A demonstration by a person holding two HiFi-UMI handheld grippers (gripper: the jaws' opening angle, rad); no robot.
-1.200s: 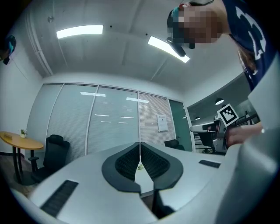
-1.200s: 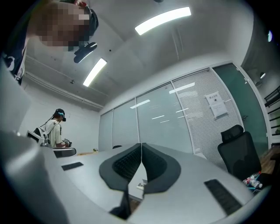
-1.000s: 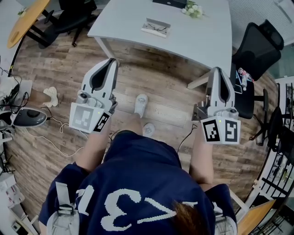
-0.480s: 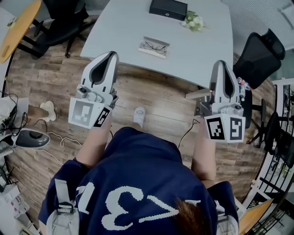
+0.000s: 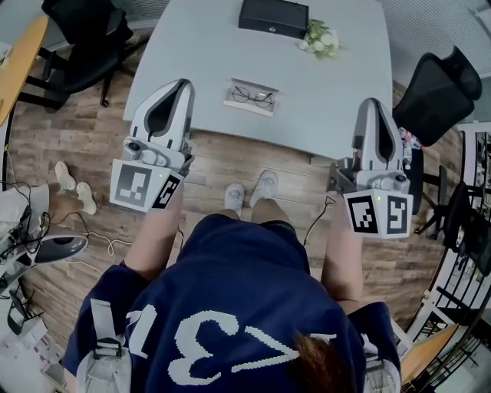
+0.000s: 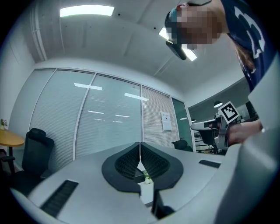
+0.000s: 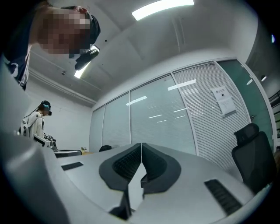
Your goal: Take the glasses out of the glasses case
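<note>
A pair of dark-framed glasses (image 5: pixel 251 96) lies in an open, pale glasses case (image 5: pixel 232 102) near the front edge of the grey table (image 5: pixel 199 54) in the head view. My left gripper (image 5: pixel 175 84) is held level with its tips just over the table's front left edge, left of the case. My right gripper (image 5: pixel 373 104) hangs off the table's right front corner. Both are shut with nothing between the jaws, as the left gripper view (image 6: pixel 140 145) and right gripper view (image 7: pixel 141 146) show. Neither touches the case.
A black box (image 5: pixel 275 17) and a small bunch of white flowers (image 5: pixel 321 38) sit at the table's far side. Black office chairs stand at the left (image 5: pixel 84 34) and right (image 5: pixel 441 80). Cables and a grey device (image 5: pixel 54 247) lie on the wooden floor at left.
The person has walked toward the table. Both grippers have moved forward to its front edge, and the case now lies between them. The jaws stayed shut.
</note>
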